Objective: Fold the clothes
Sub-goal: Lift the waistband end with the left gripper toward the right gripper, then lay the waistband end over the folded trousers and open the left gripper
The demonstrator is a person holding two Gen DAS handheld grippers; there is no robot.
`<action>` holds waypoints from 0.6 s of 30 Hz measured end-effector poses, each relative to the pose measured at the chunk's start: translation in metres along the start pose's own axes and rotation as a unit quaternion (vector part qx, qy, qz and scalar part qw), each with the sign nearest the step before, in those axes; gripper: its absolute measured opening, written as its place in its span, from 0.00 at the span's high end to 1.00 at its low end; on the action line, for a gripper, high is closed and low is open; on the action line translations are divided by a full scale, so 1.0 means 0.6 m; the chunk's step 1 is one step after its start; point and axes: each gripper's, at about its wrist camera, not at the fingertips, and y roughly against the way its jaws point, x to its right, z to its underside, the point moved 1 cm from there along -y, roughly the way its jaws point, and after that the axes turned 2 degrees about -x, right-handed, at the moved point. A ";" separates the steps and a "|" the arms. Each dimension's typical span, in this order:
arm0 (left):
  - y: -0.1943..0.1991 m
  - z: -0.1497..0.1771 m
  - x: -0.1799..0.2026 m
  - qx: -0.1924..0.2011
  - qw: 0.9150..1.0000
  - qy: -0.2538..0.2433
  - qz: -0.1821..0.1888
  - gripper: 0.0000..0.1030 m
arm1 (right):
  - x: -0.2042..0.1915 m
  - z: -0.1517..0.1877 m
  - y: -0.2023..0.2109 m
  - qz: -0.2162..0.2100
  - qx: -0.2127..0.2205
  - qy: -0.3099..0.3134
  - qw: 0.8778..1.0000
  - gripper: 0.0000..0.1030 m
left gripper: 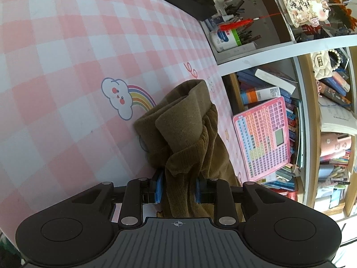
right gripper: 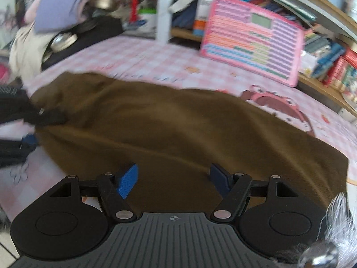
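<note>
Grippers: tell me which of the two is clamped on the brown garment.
The left gripper: its blue pads pinch a bunched fold of the brown garment. The right gripper stands open above the cloth, gripping nothing.

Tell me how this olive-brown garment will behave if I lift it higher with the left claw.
Likely floppy: the olive-brown garment bunches and droops around the left claw. Probably light, soft knit. It may drag across the checked mat rather than slide cleanly.

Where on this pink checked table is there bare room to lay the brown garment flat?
The pink checked table is bare across the wide stretch left of the cloud and rainbow print, up to the black item at the far edge. It is crowded along the bookshelf side, where the pink keyboard toy leans beside the brown garment.
</note>
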 end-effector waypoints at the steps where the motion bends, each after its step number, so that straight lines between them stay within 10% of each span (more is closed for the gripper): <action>1: -0.001 0.000 0.000 -0.001 1.000 -0.004 -0.002 0.81 | -0.009 0.003 -0.003 0.002 0.002 0.010 1.000 0.33; 7: 0.025 0.014 0.074 0.017 0.992 -0.127 0.017 0.90 | -0.026 0.005 -0.008 0.007 0.008 0.037 0.999 0.33; 15: 0.036 0.104 0.226 0.024 0.908 -0.418 -0.001 0.90 | -0.014 0.001 -0.005 -0.030 0.006 0.025 0.999 0.36; 18: 0.038 0.104 0.230 0.030 0.910 -0.413 -0.017 0.90 | 0.015 0.001 0.000 -0.068 0.003 0.011 0.998 0.35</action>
